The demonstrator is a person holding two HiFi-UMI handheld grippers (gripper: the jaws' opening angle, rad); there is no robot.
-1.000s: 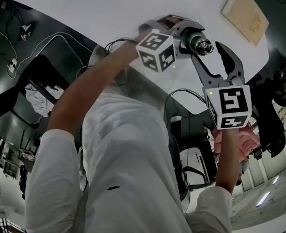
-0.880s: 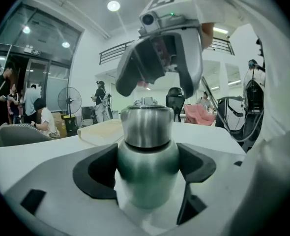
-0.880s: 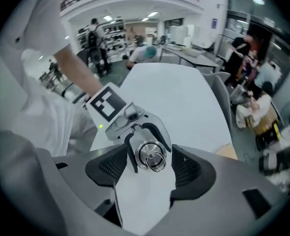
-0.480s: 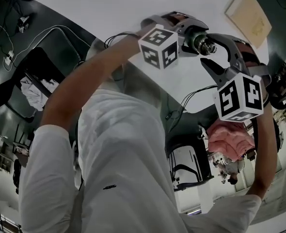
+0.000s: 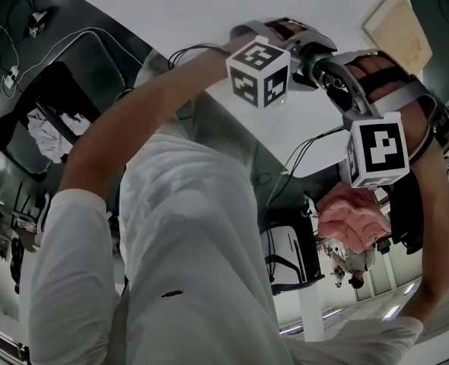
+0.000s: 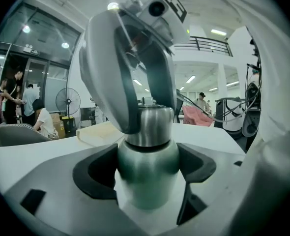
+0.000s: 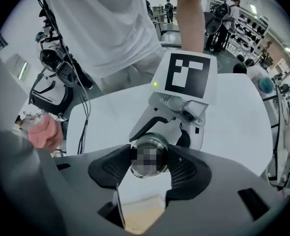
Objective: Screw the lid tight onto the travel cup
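Note:
A steel travel cup (image 6: pixel 147 166) sits between the pads of my left gripper (image 6: pixel 147 181), which is shut on its body. In the head view the left gripper (image 5: pixel 304 48) holds the cup (image 5: pixel 316 55) over the white table. The right gripper (image 7: pixel 150 163) points down from above with the steel lid (image 7: pixel 150 142) between its pads, which touch it on both sides. Its jaws have just been closing on the lid. The left gripper view shows the right gripper's fingers (image 6: pixel 110 68) straddling the lid (image 6: pixel 152 124).
A tan wooden board (image 5: pixel 399 33) lies at the far right of the white table (image 5: pixel 171 6). Cables hang off the table's near edge. A pink cloth (image 7: pixel 44 132) is beyond the table. People stand in the background.
The right gripper rolled about a quarter turn, came in over the cup's top and sank a little. Its jaws, open beside the cup before, now sit on the lid. The left gripper stayed put.

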